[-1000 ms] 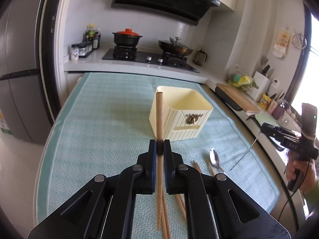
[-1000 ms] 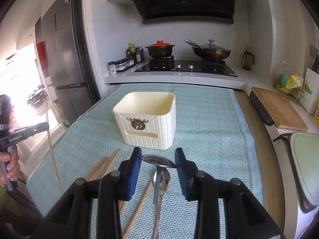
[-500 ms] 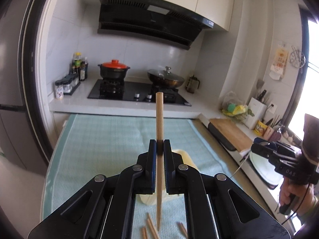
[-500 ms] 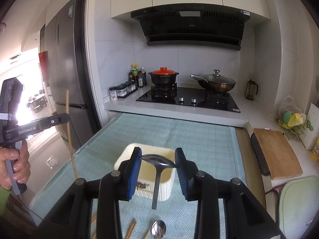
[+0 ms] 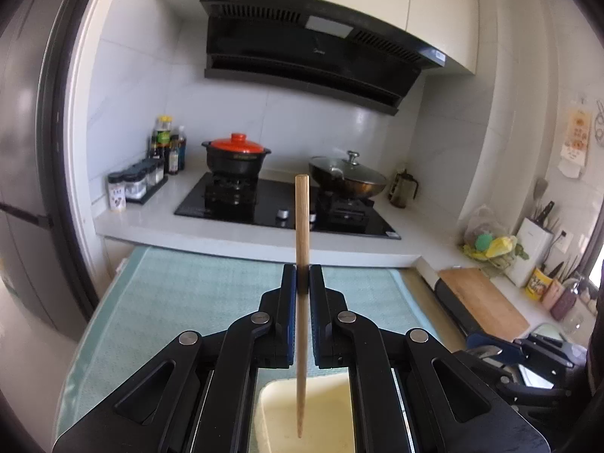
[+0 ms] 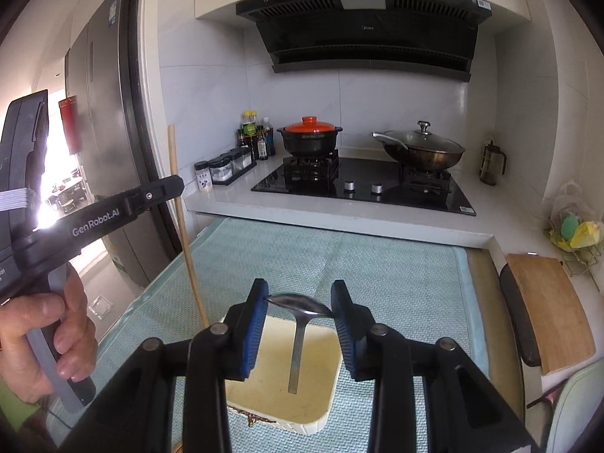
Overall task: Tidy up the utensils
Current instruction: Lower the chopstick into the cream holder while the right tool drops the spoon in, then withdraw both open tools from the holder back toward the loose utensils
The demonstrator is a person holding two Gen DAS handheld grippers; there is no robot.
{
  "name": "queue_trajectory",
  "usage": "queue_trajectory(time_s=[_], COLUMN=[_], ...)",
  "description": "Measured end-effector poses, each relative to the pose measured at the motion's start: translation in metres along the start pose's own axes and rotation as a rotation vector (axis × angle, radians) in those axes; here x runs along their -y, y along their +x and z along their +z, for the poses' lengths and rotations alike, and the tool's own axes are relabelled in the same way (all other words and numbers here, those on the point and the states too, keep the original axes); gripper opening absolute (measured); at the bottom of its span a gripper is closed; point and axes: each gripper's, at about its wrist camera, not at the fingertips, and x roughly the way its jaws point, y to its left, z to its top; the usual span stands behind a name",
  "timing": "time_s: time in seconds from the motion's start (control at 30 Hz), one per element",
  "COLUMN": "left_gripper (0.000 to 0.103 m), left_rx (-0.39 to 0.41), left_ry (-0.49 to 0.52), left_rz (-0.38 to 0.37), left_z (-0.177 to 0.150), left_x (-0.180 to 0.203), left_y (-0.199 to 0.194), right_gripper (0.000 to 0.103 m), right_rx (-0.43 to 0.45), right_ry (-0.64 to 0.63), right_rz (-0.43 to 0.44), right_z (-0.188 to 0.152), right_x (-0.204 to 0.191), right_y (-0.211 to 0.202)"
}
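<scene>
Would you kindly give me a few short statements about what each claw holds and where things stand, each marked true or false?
1. The left claw is shut on a wooden chopstick. True.
2. The chopstick lies flat on the mat. False: it hangs upright, its thin tip over the cream bin.
3. The right claw grips a spoon by its bowl. True.
4. The spoon's handle points up toward the hood. False: it hangs down over the bin.
5. The pot with the orange lid stands on the stove. True.
</scene>
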Motion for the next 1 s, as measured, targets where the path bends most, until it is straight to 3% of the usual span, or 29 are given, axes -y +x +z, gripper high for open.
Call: queue_trajectory(time_s=[0.4,0.47,0.5,0.57,0.63,0.77,0.83,1.0], left_gripper=[0.006,0.011,0.023,0.052,0.063,0.082,0.097,0.1], left_rx=[-0.224,-0.256,-0.265,-0.245,-0.203,-0.173,-0.16,-0.145], left_ry=[-0.027,-0.053,-0.071,-0.092,-0.069,0.031,0.095,0.195], left_rz=[0.048,0.045,0.04,0.043,0.056,0.08,0.112,0.155], left_z=[-0.06,-0.06,-0.059,-0.053,-0.043,-0.032,-0.036,-0.077], left_x=[-0.015,-0.021,-0.025,-0.034,-0.039,-0.05,-0.055,-0.075], left_y=[0.073,0.075,0.072,0.056,0.031,-0.035,-0.074,-0.167], right_gripper=[0.035,0.036,0.036,0.048,0.053,0.054,0.059,0.062], right_rx=[-0.205,-0.217,-0.216,-0.192,-0.144,-0.056,-0.022,-0.003], right_ry=[0.09,0.108,0.116,0.118,0.108,0.076,0.058,0.0], right_rz=[-0.001,-0.007,-0.01,-0.012,-0.016,-0.012,-0.015,-0.042], right_z=[-0.039,-0.038,-0.036,-0.028,-0.019,-0.012,-0.02,-0.076], right_x=[0.024,0.026,0.027,0.027,0.024,0.021,0.021,0.025], right_y=[0.085,0.09,0.09,0.08,0.059,0.002,-0.031,-0.1])
